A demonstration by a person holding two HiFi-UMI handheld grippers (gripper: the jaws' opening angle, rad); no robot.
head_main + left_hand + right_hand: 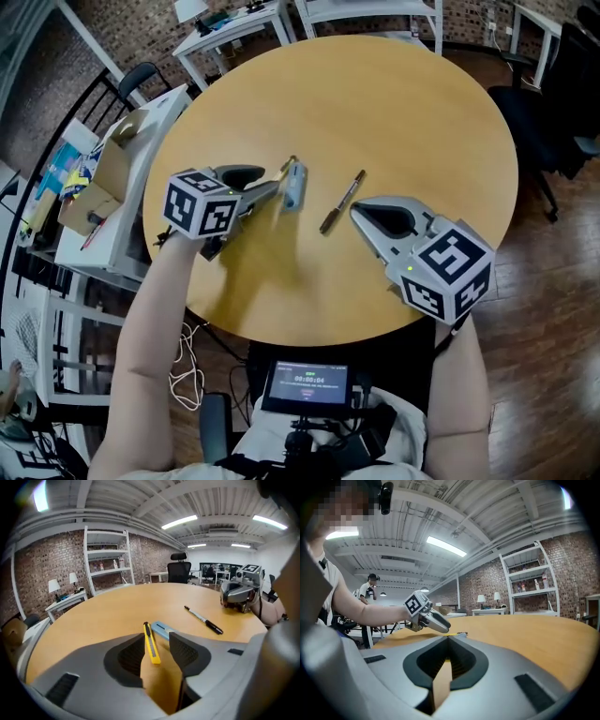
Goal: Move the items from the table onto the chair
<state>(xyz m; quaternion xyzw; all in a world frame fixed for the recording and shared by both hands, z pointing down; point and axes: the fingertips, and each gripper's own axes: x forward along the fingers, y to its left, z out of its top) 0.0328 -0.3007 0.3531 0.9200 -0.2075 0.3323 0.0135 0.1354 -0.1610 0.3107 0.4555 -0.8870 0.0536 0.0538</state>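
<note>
Left grey gripper (pixel 157 637): jaws spread, slim yellow utility knife (pixel 151 644) lying between them on round wooden table (pixel 108 611) (pale-blue flat item (pixel 161 629) just beside) | right grey gripper (pixel 447 638): jaws pressed together | black marker pen (pixel 342 201): between grippers

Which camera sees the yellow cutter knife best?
The left gripper view: the yellow cutter knife lies sharp and close between the left gripper's open jaws. The head view shows it blurred, beside a light blue thing. The right gripper view shows only a yellow sliver.

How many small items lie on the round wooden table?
3: a yellow utility knife, a light-blue flat tool close beside it, and a black marker pen to their right. None seems hidden.
</note>
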